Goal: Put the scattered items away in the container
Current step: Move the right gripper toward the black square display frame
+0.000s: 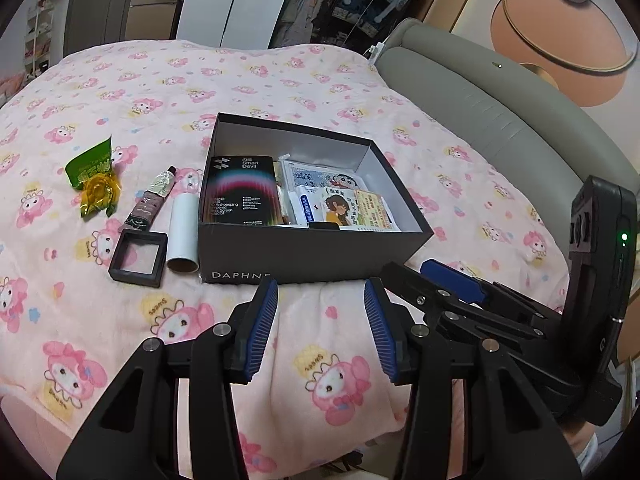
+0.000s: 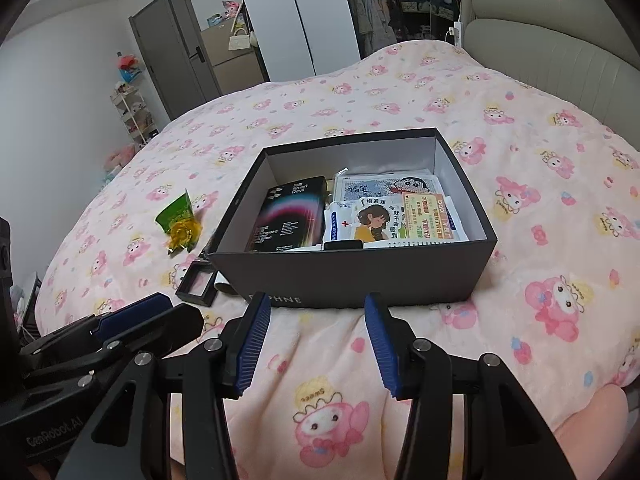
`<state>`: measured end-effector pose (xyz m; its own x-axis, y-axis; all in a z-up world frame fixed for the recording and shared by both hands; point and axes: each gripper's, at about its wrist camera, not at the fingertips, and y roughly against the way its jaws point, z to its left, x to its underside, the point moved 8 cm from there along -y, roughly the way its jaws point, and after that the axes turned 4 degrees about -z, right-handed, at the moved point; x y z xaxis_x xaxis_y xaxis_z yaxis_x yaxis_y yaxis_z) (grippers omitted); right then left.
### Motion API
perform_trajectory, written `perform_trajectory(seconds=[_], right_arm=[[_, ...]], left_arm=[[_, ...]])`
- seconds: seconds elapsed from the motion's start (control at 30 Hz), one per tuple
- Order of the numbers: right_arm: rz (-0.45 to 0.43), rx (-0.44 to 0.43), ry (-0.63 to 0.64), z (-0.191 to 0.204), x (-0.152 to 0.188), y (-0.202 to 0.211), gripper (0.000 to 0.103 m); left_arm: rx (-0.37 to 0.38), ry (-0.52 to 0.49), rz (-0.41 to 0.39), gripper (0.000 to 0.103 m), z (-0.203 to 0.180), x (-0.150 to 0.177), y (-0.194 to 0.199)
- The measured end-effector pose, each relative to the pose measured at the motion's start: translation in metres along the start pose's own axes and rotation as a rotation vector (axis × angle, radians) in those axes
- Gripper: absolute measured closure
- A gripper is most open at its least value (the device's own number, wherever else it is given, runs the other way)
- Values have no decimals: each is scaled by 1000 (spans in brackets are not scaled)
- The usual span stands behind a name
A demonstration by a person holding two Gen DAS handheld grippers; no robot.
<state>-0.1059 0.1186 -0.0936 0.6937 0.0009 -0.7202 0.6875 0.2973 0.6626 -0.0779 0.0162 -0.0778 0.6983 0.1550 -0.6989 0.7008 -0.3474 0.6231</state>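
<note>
Lying on a fluffy pink blanket (image 1: 120,92), the dark cardboard box (image 1: 312,252) holds flat packets. Both the left gripper (image 1: 321,332) and the right gripper (image 2: 316,344) gape wide, empty. Only the left view shows the white tube (image 1: 183,232).

From the right wrist, we lose the white tube (image 2: 222,282) and most of the dark tube (image 2: 208,247), perhaps cosmetic, behind the box (image 2: 360,276).
</note>
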Motion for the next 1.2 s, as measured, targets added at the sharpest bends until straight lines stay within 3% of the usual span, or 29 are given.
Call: perform_trajectory(seconds=[0.33,0.73,0.9,1.0,1.2], right_arm=[[-12,-40,51,30,9,16,58],[84,-232,218,141,27,-41,58],[147,-259,227,166,37,-75,58],[175,-243,231,169,40,-100,58],[287,-212,166,160,48,-168,58]], left_arm=[[-17,11,-38,57,19,11,35],[-137,238,-94,57,135,33,63],[-159,277,-91,57,172,39,48],[-134,313,-101,57,197,35,24],[-179,391,-17,59,249,19,-40]])
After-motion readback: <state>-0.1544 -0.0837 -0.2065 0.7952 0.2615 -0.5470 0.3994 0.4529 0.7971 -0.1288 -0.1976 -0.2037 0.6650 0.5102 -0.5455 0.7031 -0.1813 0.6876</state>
